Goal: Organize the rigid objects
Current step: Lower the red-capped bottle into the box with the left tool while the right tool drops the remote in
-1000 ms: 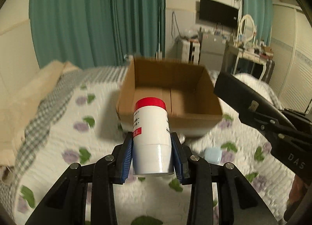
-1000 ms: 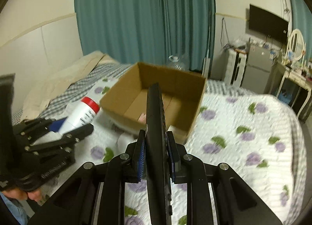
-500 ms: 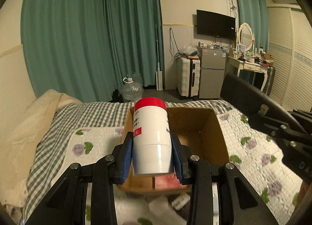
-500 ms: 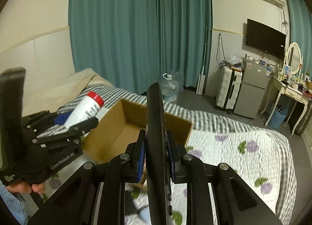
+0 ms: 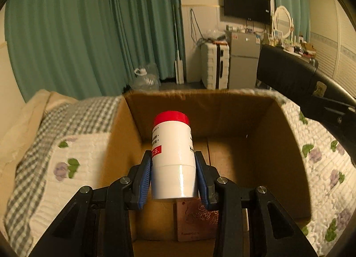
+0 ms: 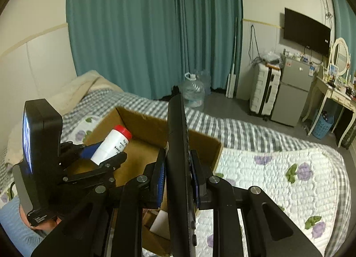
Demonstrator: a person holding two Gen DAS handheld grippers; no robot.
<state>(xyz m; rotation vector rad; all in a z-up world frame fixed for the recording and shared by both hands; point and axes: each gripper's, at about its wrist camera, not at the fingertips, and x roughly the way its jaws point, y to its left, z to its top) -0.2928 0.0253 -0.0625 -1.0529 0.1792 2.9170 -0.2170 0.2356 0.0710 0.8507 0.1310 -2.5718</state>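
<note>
My left gripper is shut on a white bottle with a red cap and holds it above the inside of the open cardboard box. The bottle also shows in the right wrist view, over the box. My right gripper is shut on a flat black remote control held on edge above the box's near right side. The remote shows at the right of the left wrist view. A pink card-like pack lies on the box floor.
The box sits on a bed with a floral quilt and a grey checked blanket. A beige pillow lies at the left. Beyond the bed stand teal curtains, a water jug, a suitcase and a fridge.
Both grippers have moved forward over the box. The bottle, before the box's near wall a second ago, is now above its inside. The remote now hangs over the box's right side.
</note>
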